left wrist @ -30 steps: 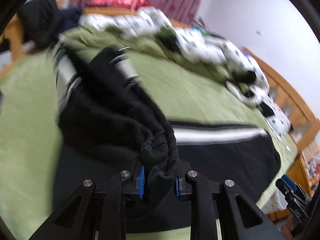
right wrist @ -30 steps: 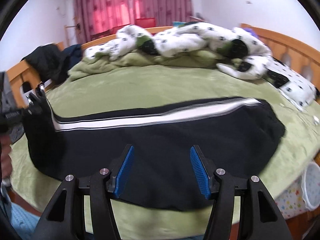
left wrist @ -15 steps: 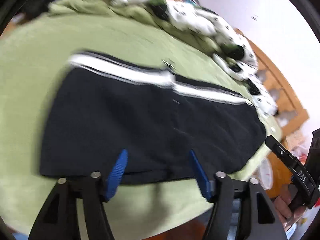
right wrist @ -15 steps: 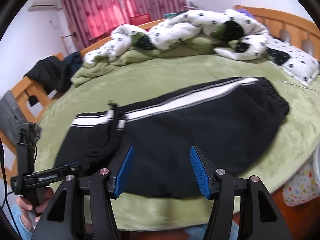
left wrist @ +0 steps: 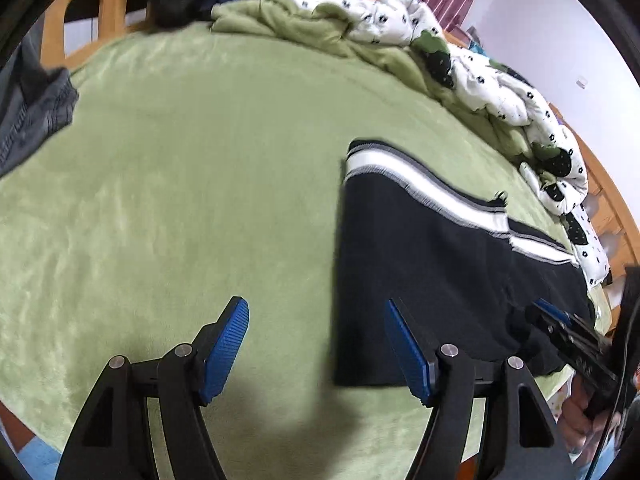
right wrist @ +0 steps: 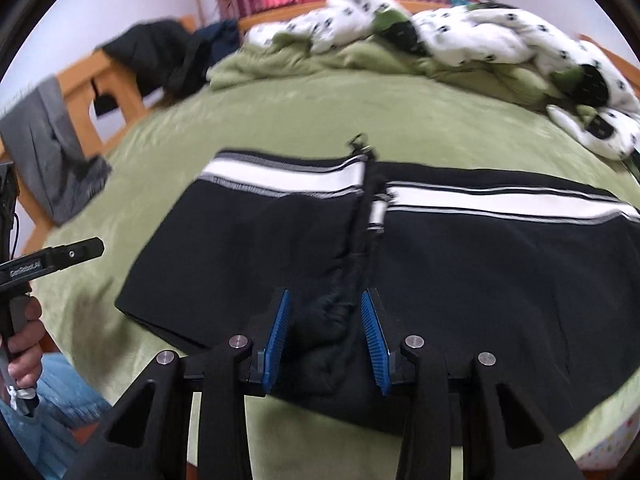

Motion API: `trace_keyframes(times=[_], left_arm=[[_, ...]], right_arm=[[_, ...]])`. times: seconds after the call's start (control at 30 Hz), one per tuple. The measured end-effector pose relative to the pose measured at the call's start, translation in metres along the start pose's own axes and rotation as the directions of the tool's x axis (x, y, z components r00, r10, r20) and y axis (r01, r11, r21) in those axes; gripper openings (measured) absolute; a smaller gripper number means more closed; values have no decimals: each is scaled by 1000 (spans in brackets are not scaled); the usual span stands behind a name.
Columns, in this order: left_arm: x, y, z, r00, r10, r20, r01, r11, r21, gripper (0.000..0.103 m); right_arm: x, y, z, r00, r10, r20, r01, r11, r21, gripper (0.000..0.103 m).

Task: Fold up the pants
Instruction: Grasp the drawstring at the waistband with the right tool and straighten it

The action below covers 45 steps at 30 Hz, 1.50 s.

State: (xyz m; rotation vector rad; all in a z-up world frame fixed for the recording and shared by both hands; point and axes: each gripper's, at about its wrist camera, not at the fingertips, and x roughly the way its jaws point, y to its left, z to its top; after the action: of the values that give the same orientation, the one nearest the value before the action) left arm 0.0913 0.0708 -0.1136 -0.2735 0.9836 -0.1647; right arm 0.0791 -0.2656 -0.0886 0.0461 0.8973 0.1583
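Observation:
The black pants with a white side stripe lie folded across the green bedspread, one leg end laid back over the rest. In the right wrist view my right gripper is low over the near edge. Its jaws are closing around a bunched black cuff ridge, and the pads do not press on it. My left gripper stands open over the bedspread at the left fold edge of the pants, gripping nothing. The right gripper also shows at that view's right edge.
A white spotted quilt and green blanket are heaped at the back of the bed. Dark clothes hang on the wooden frame, a grey garment further left. A hand holds the left gripper's handle.
The left gripper let go of the black leg end, opened wide and swung left off the pants over the bedspread. The right gripper dropped onto the near edge and narrowed around the cuff ridge.

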Motion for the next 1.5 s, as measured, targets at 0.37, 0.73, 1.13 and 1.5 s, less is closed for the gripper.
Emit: trace_keyframes(times=[0.37,0.73,1.13,1.5], left_arm=[[28,2,-10,998,-22,-58,20,999,-39,68],[28,-13,-3,993,-102,-62,100,994,-44,68],[37,-17,2,996,-63,-66,61,998,-30,68],[41,-13,5,994,-86,-68,87,996,9,68]], right_arm=[[34,11,-8,992,-99,-75,90,989,-114,12],[7,-25,-30,999,-2,-42,4,998,60,8],[30,-40,21,995,33,-90,-21,990,137,43],[77,-29,40,994,46,-101,-33,992,122,13]])
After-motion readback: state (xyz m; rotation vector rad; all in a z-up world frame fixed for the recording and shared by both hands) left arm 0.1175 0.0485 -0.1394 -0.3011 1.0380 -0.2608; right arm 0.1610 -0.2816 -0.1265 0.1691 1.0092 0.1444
